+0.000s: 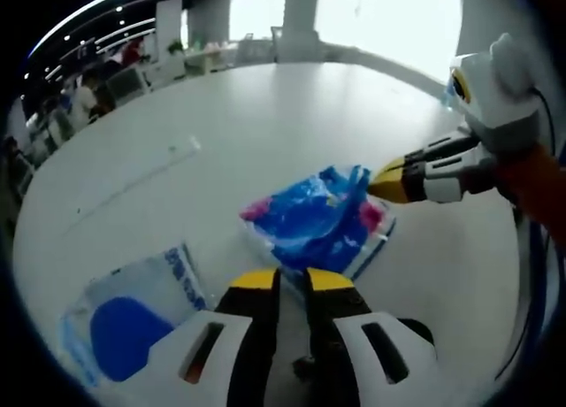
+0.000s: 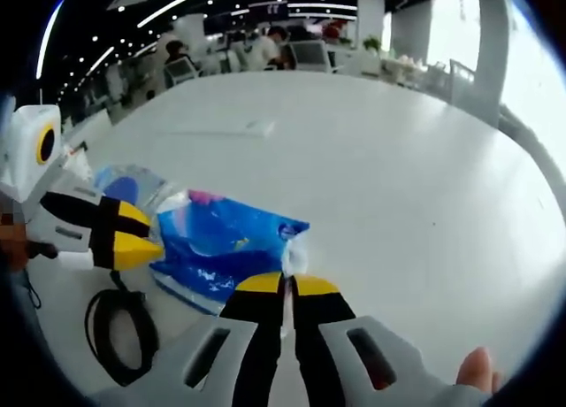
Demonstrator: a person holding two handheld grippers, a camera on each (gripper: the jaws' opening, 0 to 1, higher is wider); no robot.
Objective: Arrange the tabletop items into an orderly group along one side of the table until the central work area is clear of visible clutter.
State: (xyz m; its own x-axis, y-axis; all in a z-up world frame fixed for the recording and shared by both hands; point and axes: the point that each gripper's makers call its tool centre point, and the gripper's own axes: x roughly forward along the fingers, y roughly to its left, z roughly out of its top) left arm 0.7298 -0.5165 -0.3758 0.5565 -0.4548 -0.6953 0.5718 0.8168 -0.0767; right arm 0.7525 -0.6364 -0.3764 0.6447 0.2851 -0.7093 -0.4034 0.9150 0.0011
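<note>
Blue printed packet [image 1: 318, 219] lies on the white tabletop [image 1: 265, 124], with the left claw [image 1: 292, 281] at its 6 o'clock, jaws nearly together and gripping nothing. The right claw [image 2: 287, 286] is pinched on the packet's pale corner. A clear pouch [image 1: 133, 314] with a blue oval lies at the packet's 8 o'clock in the left gripper view.

Open-plan office interior. A large white table [image 2: 380, 159] occupies the near ground; beyond it, at the far side, stand rows of desks with office chairs [image 2: 181, 69] and seated people [image 2: 265, 44]. Linear ceiling lights [image 2: 190, 0] run overhead, and bright windows [image 1: 389, 18] line one wall.
</note>
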